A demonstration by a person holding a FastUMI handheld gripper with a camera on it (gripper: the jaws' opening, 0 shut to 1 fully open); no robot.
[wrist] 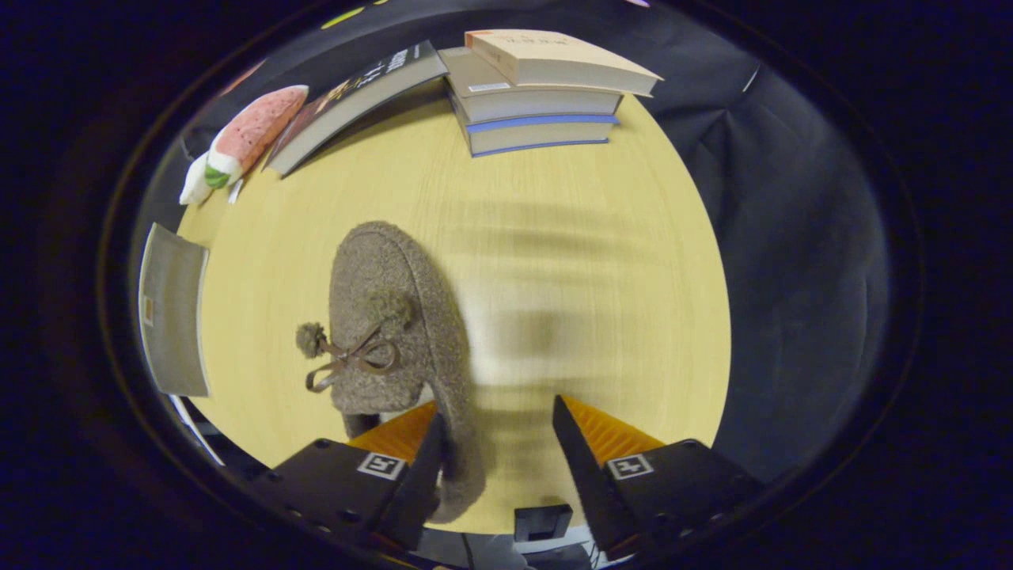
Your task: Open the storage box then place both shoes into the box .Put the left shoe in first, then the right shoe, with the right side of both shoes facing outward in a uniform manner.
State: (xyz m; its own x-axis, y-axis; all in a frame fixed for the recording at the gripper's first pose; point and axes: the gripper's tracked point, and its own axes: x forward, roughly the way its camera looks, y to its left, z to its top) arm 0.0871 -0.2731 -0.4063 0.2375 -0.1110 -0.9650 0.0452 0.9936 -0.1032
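**Open fingers beside a fuzzy shoe**

The hand-held gripper (497,427) hangs over a pale wooden worktop (570,261) with its fingers spread wide apart, gripping nothing. A brown fleecy shoe (392,317) lies on the worktop, its toe pointing away from the fingers and its heel end reaching back toward them. The left finger (423,455) sits right at the shoe's rear side wall (touching or just beside it, hard to tell), while the right finger (582,451) stands well clear over bare wood. The shoe carries a thin bow (356,360) with small pompoms on its upper.

Beyond the shoe, at the far edge of the worktop, a stack of three books (538,91) rests flat. Beside it a single dark-covered book (356,103) lies at a slant, and next to that a pink-and-white plush toy (249,134). To the left of the shoe, a grey flat panel (172,309) stands at the worktop's edge.
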